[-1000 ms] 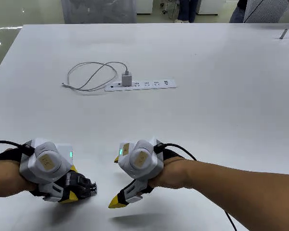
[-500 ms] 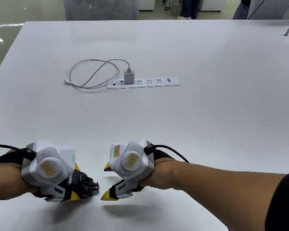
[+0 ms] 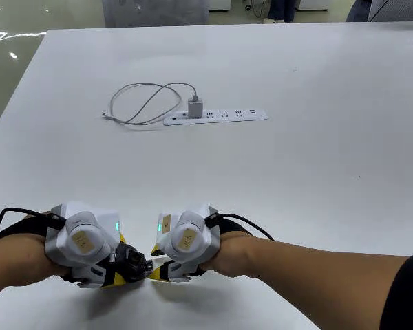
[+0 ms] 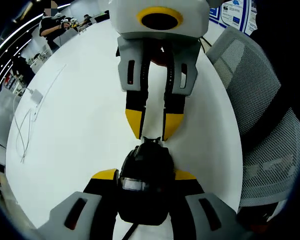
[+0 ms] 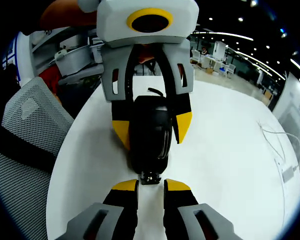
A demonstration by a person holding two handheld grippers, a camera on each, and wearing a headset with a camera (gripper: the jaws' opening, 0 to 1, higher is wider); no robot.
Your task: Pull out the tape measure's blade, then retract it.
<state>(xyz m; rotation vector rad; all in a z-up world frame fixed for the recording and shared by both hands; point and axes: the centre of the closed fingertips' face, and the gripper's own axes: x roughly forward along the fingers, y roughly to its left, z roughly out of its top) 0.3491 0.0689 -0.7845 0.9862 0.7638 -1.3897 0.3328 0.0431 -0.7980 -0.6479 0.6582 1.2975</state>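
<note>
A black tape measure [image 3: 133,262] [image 4: 142,185] [image 5: 149,132] lies just above the white table [image 3: 261,172], and my left gripper [image 3: 124,267] [image 4: 145,175] is shut on its body. My right gripper [image 3: 155,271] [image 5: 151,186] faces it from the right. Its yellow fingertips [image 4: 134,119] stand a little apart on either side of the blade's end hook [image 5: 150,177] [image 4: 150,140]. White table shows through the gap between them. No blade is drawn out of the case.
At mid table lies a white power strip [image 3: 215,115] with a charger [image 3: 195,108] plugged in and a looped white cable [image 3: 141,103]. A grey mesh chair [image 4: 260,100] [image 5: 25,130] stands at the table's near edge.
My right gripper has moved left until its tips reach the front of the tape measure, and its jaws have narrowed. The left gripper has kept hold of the case.
</note>
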